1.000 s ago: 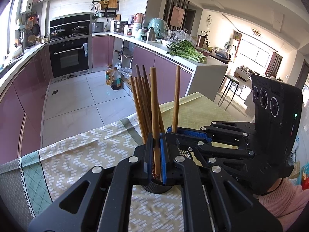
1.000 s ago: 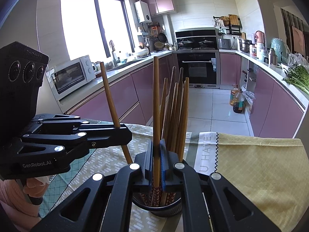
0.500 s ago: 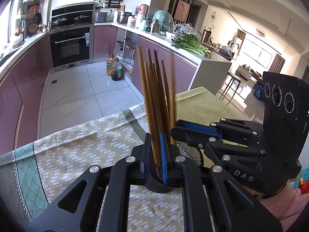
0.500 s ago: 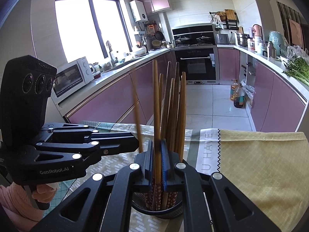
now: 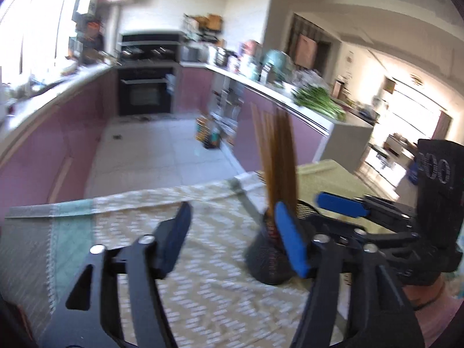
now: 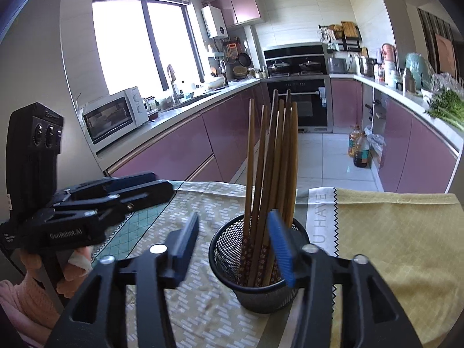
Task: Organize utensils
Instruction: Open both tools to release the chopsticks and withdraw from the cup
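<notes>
left tongs point(image 5: 232, 232): jaws spread wide, nothing between them, view blurred | right tongs point(image 6: 235, 239): jaws spread wide, nothing gripped | left hand point(image 6: 75, 264): pink-sleeved, wrapped round its handle, held off to the side

The supporting surface is a table covered entirely by cloths; no bare tabletop is visible. A patterned cloth point(image 6: 200, 307) with small pale dashes on an olive ground covers the area under and to the left of the mesh cup point(image 6: 255, 293), with a teal grid-patterned border point(image 6: 127, 240) further left. A plain yellow cloth point(image 6: 391, 249) with a diamond weave lies to the right of the cup; its white edge band point(image 6: 320, 217), printed with letters and a black zigzag line, runs just beside the cup. The black mesh cup stands upright directly on the patterned cloth. In the left wrist view, the cup point(image 5: 266, 264) stands on the same dashed cloth point(image 5: 217, 298), though motion blur obscures detail.
</notes>
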Action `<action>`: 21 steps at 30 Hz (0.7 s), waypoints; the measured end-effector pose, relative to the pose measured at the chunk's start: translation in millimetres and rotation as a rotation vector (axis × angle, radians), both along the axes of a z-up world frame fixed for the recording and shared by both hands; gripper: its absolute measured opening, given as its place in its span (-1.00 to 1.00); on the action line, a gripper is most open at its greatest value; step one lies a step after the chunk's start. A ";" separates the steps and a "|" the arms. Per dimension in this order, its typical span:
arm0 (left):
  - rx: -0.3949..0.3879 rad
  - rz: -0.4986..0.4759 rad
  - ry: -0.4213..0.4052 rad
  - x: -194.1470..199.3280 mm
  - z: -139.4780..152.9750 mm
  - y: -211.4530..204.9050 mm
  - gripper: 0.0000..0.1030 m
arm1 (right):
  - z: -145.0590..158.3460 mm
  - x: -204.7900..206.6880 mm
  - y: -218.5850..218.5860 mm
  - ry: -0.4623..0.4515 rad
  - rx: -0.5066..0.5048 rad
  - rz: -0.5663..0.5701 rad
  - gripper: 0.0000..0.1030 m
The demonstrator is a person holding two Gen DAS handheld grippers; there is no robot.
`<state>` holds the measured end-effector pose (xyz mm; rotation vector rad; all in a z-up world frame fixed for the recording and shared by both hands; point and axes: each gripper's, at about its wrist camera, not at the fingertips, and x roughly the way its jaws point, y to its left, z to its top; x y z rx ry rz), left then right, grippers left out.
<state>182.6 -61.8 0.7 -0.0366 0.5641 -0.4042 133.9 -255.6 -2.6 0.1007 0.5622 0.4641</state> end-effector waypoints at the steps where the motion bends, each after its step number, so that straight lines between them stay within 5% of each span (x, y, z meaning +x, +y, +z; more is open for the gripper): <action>1: 0.005 0.034 -0.027 -6.9 0.6 5.9 0.33 | -0.8 -4.1 2.3 -0.011 -0.015 -0.003 0.05; 3: 0.008 0.079 -0.060 -18.3 3.3 14.8 0.48 | -4.1 -11.0 5.9 -0.027 -0.032 -0.016 0.33; 5: 0.024 0.133 -0.112 -33.1 5.1 22.7 0.85 | -6.1 -17.0 8.2 -0.049 -0.044 -0.036 0.52; 8: 0.036 0.178 -0.155 -50.9 7.6 32.1 0.89 | -7.8 -25.0 10.9 -0.088 -0.069 -0.074 0.78; 21: 0.040 0.281 -0.237 -103.9 8.1 54.7 0.89 | 1.1 -69.5 19.7 -0.269 -0.110 -0.192 0.87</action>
